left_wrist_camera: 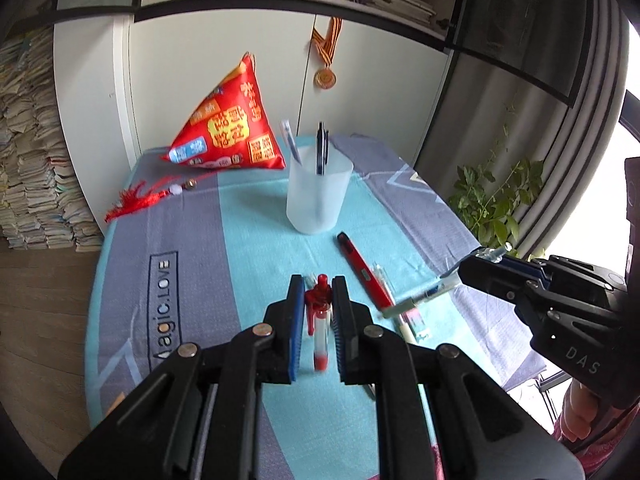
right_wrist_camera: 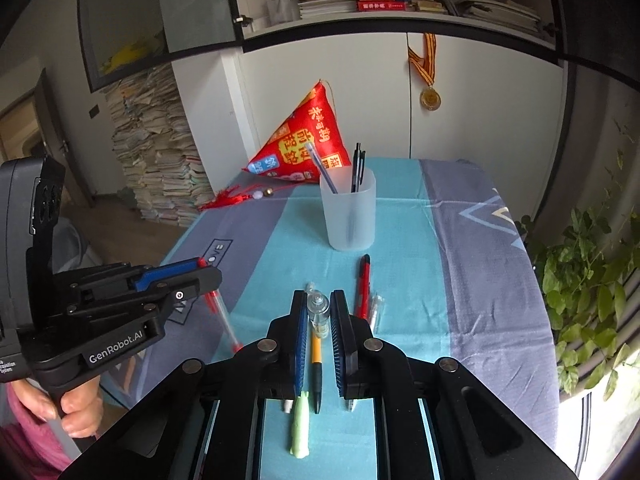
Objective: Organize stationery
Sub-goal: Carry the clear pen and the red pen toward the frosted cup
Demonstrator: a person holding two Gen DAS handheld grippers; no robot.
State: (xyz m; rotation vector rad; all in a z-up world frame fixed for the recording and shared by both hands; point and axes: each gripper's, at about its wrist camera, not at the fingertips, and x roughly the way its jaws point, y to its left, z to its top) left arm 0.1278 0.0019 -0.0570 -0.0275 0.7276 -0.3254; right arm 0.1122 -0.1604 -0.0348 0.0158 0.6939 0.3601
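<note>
A frosted plastic pen cup stands mid-table with a few pens in it; it also shows in the right wrist view. My left gripper is shut on a red-capped clear pen, held above the cloth; that pen shows in the right wrist view. My right gripper is shut on a clear-capped pen with a yellow barrel; from the left wrist view the gripper holds this pen above the loose pens. A red pen and clear pens lie on the cloth.
A red pyramid-shaped bag with a tassel sits at the back of the table. A green eraser-like piece lies on the teal cloth. A potted plant stands to the right. Stacked papers stand at the left.
</note>
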